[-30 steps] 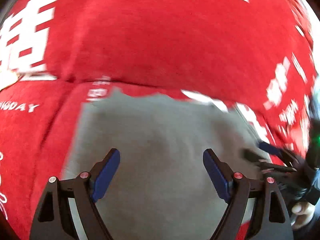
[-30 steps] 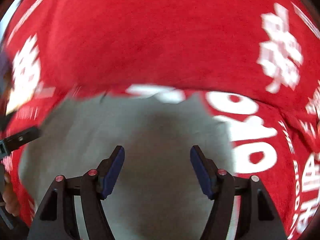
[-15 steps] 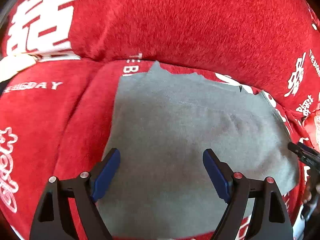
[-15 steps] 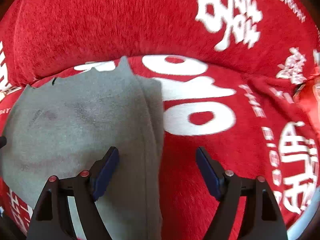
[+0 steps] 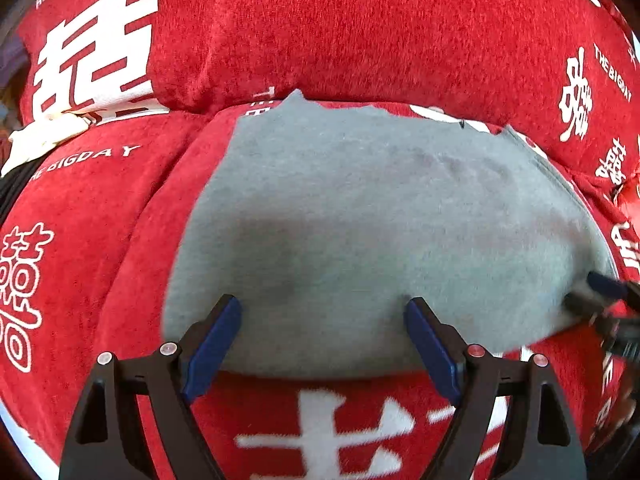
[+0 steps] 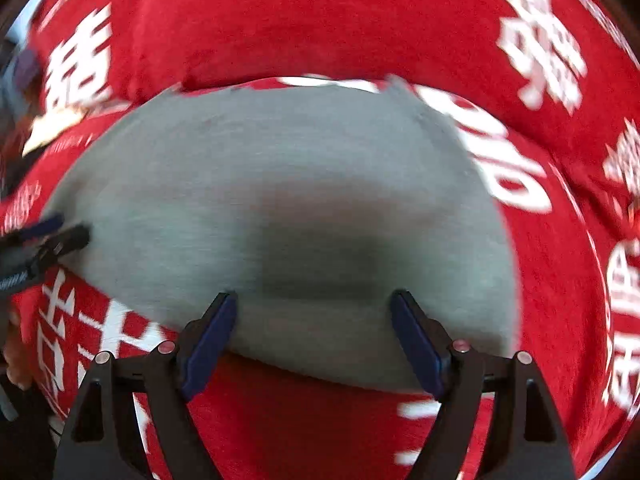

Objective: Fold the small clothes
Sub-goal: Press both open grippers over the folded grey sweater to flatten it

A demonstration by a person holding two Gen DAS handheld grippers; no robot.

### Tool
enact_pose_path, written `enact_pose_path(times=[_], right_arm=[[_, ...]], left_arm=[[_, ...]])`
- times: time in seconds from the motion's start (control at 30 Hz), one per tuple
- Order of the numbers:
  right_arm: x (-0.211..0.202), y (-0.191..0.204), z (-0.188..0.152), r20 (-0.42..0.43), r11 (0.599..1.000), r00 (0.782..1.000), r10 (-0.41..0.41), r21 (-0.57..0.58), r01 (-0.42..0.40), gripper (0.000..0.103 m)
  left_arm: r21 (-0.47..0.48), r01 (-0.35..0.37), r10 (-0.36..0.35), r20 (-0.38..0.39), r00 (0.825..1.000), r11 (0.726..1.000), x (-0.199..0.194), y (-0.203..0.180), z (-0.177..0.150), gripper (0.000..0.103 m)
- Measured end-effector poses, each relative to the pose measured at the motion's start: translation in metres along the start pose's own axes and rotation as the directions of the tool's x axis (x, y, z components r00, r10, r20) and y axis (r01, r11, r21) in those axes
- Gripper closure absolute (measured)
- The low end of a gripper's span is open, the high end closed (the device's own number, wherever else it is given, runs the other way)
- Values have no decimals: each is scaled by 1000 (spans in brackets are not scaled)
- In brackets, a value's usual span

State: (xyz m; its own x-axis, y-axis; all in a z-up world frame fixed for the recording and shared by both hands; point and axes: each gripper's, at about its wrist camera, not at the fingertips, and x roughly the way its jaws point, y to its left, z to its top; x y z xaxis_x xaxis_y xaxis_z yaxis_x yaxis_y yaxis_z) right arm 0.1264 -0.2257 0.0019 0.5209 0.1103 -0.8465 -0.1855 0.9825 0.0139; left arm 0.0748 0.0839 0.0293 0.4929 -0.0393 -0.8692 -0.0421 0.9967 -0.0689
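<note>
In the left wrist view the left gripper (image 5: 322,344) is hanging at 6 o'clock with its jaws standing wide and nothing between the blue pads (image 5: 212,350). They are hovering over the near hem of the grey cloth (image 5: 380,216), and contact cannot be told. The cloth is lying flat and spread on a red cover (image 5: 80,220) printed with white characters, filling the middle of the view from 6 toward 12 o'clock. Its far edge is jagged and is reaching the seam below a red cushion (image 5: 360,28) at 12 o'clock. At 3 o'clock the right gripper (image 5: 604,300) is showing at the cloth's right corner, blurred, so whether it touches cannot be told.

In the right wrist view, which is blurred, the right gripper (image 6: 314,338) is sitting at 6 o'clock, jaws wide and empty, over the cloth's (image 6: 280,168) near edge. The cloth is covering the centre on the cover (image 6: 560,280). At 9 o'clock the left gripper (image 6: 52,232) is showing at the cloth's left edge. The cushion (image 6: 320,20) is rising at 12 o'clock.
</note>
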Motion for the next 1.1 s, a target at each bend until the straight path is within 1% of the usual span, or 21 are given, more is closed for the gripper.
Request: enact_pose_path(times=[0.1,0.13,0.27,0.33,0.4,0.47,0.53,0.57,0.6,0.67,0.73,0.77,0.83,0.87,0.9,0.97,1.0,1.03,1.07,1.1], right_arm=[[-7,-24,-3,-20,998,1000,17,67,-15,21],[-7,-27,-5,-12,997,1000,8,76,-7,21],[-10,-22,-11,-33,999,998,-46,25,47,21],[-15,-18,-8,-59,996,994,-90,22,91,20],[-25,-14,-5,-47,990,989,-139,14,139,19],[-35,-3,5,0,977,977,-213,-11,213,19],[-36,13,19,11,951,953,-304,-49,304,19],[-35,20,24,16,946,949,-315,-74,316,19],[-34,27,29,26,951,956,-294,-95,295,19],[-29,36,38,22,967,971,-237,-95,238,19],[-19,40,45,-9,981,982,-188,-59,187,19],[-12,41,48,-27,989,989,-148,-29,147,19],[2,40,51,-57,996,994,-91,19,92,19],[9,40,51,-71,996,995,-76,34,78,19],[18,41,50,-81,995,993,-86,34,89,19],[25,46,47,-70,993,991,-115,-4,115,11],[27,49,44,-55,991,990,-130,-41,128,8],[28,52,40,-48,987,989,-140,-81,136,8],[28,55,37,-36,983,989,-145,-123,139,8],[26,55,36,-27,979,990,-140,-155,134,8]], left_arm=[[-10,-19,18,-21,1000,1000,-1,2,-1,17],[-17,-23,22,-22,1000,1000,2,5,0,17],[-39,-52,50,-47,998,998,1,9,-2,17],[-44,-72,70,-40,997,996,-9,9,-1,17],[-47,-78,78,-9,997,996,-19,8,0,17],[-51,-81,82,11,997,995,-21,7,5,17],[-62,-75,76,17,997,995,-19,6,11,17],[-66,-73,74,17,997,995,-17,5,13,17],[-70,-71,72,17,997,995,-16,4,15,17],[-71,-67,69,20,997,995,-13,0,20,17],[-74,-61,63,25,998,995,-10,-3,23,17],[-77,-59,61,23,998,995,-9,-5,26,17],[-79,-57,58,15,998,995,-2,-8,30,17],[-75,-58,58,8,998,996,1,-11,31,17],[-66,-63,63,-3,998,996,6,-13,32,17],[-56,-87,86,-26,996,995,17,-15,32,17],[-66,-90,87,-37,995,994,23,-12,31,15],[-82,-81,79,-38,996,993,27,-8,29,12],[-97,-87,85,-26,996,991,27,-3,27,4],[-100,-93,91,-26,996,991,27,0,25,2]])
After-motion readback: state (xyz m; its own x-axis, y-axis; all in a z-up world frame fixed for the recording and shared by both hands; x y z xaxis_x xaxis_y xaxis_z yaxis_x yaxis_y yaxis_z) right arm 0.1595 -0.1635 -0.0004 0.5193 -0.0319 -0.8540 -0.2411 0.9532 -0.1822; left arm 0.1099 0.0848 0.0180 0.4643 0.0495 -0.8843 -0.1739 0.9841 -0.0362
